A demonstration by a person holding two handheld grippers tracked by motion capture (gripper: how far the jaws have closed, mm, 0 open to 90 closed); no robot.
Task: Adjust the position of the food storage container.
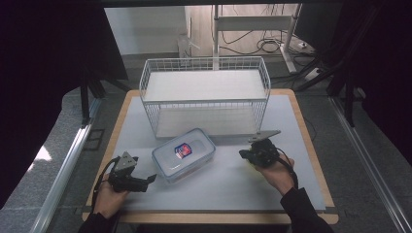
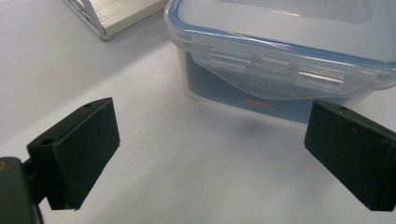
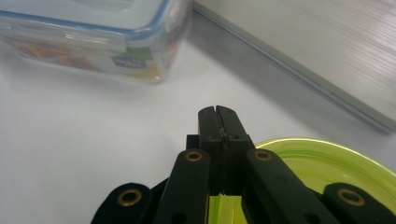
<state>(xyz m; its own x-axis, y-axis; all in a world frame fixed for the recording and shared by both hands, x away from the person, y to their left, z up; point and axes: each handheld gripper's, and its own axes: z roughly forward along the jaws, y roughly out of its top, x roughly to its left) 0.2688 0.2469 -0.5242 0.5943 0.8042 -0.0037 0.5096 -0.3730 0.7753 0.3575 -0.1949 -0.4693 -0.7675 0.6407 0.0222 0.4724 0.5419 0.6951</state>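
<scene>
A clear plastic container (image 1: 183,154) with a blue-sealed clip lid and a red label lies on the white mat, in front of the wire basket. My left gripper (image 1: 149,180) rests at its near left, open, pointing at its side. In the left gripper view the container's latch side (image 2: 280,60) stands just beyond the wide-apart jaws of the left gripper (image 2: 210,149), untouched. My right gripper (image 1: 242,155) sits to the container's right, shut. In the right gripper view its jaws (image 3: 218,114) press together, with the container (image 3: 93,42) farther off at upper left.
A white wire basket (image 1: 204,59) with two shelf levels stands at the back of the mat; its lower board (image 3: 317,51) runs close by the right gripper. A yellow-green translucent round thing (image 3: 327,163) shows under the right gripper. Wooden table edge (image 1: 311,145) frames the mat.
</scene>
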